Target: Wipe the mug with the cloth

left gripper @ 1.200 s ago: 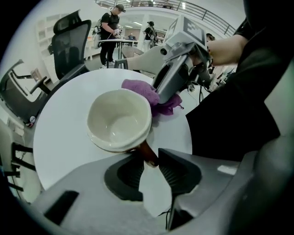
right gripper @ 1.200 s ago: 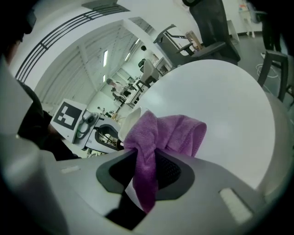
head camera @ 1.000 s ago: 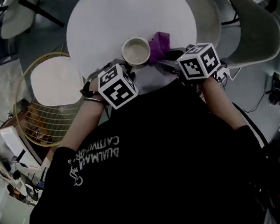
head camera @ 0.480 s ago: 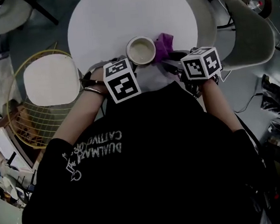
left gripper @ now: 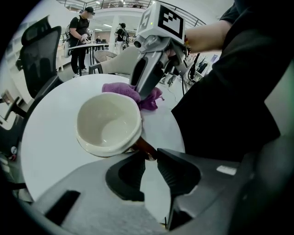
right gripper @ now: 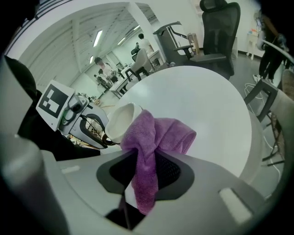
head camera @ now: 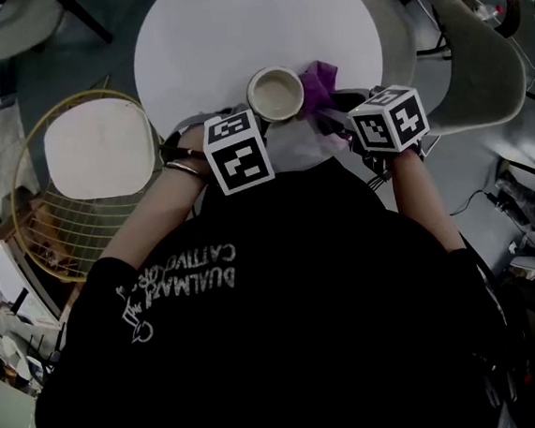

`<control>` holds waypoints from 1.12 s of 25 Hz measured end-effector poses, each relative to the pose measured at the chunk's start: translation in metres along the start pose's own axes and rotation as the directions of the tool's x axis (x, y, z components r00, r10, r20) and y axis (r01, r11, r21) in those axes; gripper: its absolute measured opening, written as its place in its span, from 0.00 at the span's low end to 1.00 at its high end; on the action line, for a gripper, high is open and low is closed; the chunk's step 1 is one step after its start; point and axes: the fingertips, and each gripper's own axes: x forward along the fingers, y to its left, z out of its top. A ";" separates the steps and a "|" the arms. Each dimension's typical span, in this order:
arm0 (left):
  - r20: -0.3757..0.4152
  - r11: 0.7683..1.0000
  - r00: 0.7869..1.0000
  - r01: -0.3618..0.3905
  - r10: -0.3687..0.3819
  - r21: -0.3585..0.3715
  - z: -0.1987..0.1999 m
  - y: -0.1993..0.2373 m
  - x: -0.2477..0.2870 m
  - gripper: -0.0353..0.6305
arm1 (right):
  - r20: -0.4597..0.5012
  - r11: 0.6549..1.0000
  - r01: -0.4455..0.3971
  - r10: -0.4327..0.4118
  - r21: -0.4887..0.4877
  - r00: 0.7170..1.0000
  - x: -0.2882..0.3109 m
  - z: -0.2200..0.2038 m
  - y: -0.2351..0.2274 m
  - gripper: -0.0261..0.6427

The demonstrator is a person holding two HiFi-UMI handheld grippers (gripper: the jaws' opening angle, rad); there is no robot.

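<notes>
Mug [left gripper: 108, 124] — cream, brown handle — tilted near the edge of the round white table [head camera: 231, 33], handle pinched between the tips of the left gripper [left gripper: 150, 153], jaws just closing further. Purple cloth [right gripper: 161, 131] clamped in the right gripper [right gripper: 147, 158] — bunched against the mug's side.

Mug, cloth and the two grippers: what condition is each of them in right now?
mug: empty, opening facing up.
cloth: bunched up, beside the mug.
left gripper: jaws have just been closing; mug's handle pinched between their tips.
right gripper: shut on the cloth.
</notes>
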 end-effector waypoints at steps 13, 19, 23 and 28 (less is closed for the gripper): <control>0.007 0.998 0.999 0.041 -0.041 0.050 -0.002 -0.002 -0.001 0.18 | -0.077 0.954 0.091 -0.117 -0.287 0.990 -0.003 0.017 -0.007 0.20; 0.013 0.994 0.997 0.079 -0.080 0.072 -0.004 -0.001 -0.004 0.17 | -0.101 0.947 0.081 -0.117 -0.310 0.988 0.000 0.024 -0.011 0.20; 0.026 0.991 0.994 0.101 -0.104 0.088 -0.003 0.000 -0.005 0.17 | -0.118 0.935 0.070 -0.117 -0.348 0.986 0.001 0.030 -0.016 0.20; 0.049 0.991 0.993 0.102 -0.106 0.090 -0.009 0.002 -0.006 0.17 | -0.127 0.930 0.066 -0.120 -0.363 0.985 0.008 0.039 -0.015 0.20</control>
